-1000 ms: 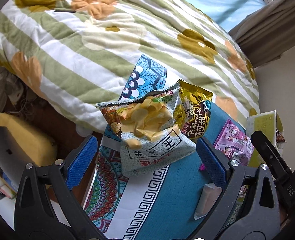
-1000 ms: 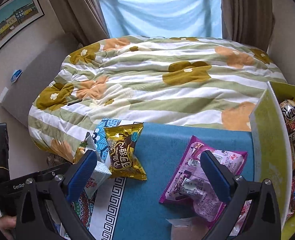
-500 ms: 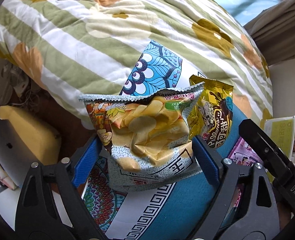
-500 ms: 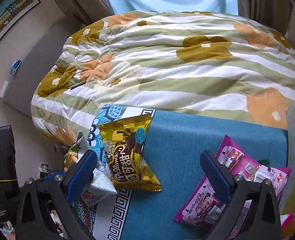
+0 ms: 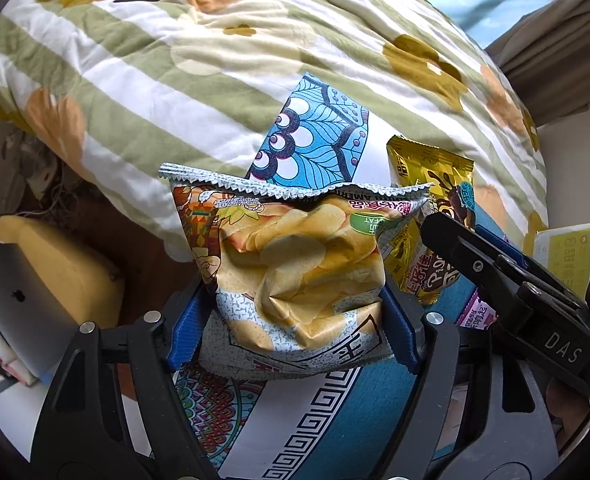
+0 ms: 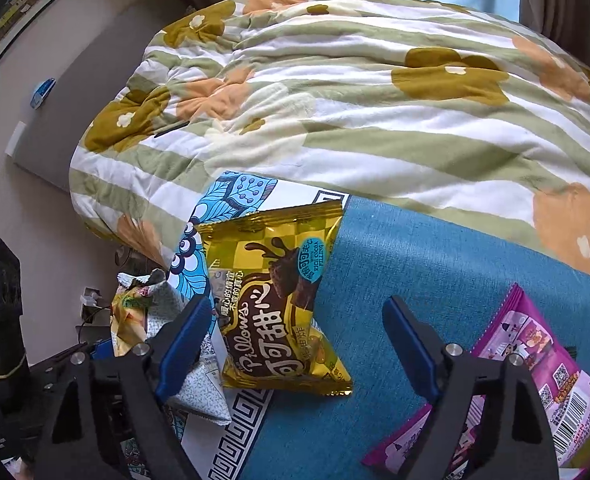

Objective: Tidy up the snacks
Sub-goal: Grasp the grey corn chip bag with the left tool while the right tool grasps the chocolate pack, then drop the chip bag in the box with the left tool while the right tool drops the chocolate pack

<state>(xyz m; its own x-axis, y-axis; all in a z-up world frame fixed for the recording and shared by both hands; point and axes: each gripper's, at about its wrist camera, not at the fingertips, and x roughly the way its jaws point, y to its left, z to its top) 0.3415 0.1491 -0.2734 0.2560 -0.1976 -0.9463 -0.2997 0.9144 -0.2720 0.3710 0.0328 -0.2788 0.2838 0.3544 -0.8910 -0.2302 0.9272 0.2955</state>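
Where blue patterned cloth meets floral quilt, left gripper closing on chip bag, right gripper narrowing, empty.

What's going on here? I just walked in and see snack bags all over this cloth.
A person is sorting snacks with a gripper in each hand. The left gripper has just been closing around the chip bag, its pads now at the bag's sides. The right gripper has also been closing, open over the gold cocoa bag without touching it. A purple bag lies to its right, all on the blue cloth beside a quilt.
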